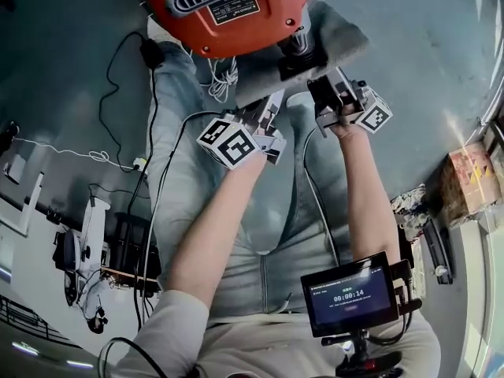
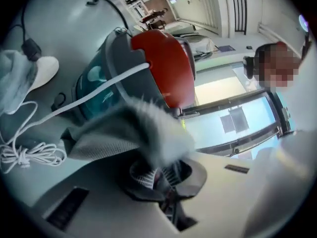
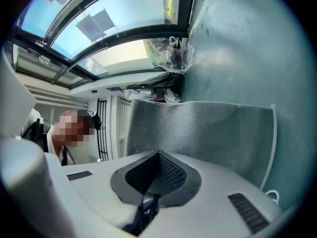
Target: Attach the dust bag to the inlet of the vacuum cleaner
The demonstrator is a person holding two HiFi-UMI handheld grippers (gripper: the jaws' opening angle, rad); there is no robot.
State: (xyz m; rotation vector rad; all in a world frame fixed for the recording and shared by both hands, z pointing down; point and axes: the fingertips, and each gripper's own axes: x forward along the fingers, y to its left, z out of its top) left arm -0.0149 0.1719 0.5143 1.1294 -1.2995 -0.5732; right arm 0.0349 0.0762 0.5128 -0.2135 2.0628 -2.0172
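Precariously, left gripper (image 1: 269,110) and right gripper (image 1: 324,91) both clamp the dust bag (image 1: 335,34); bunched cloth could slip short of the vacuum cleaner (image 1: 228,6).

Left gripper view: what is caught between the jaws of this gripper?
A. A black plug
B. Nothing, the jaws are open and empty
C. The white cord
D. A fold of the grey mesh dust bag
D: the left gripper is shut on a bunched fold of the grey mesh dust bag, while the white cord lies apart on the floor.
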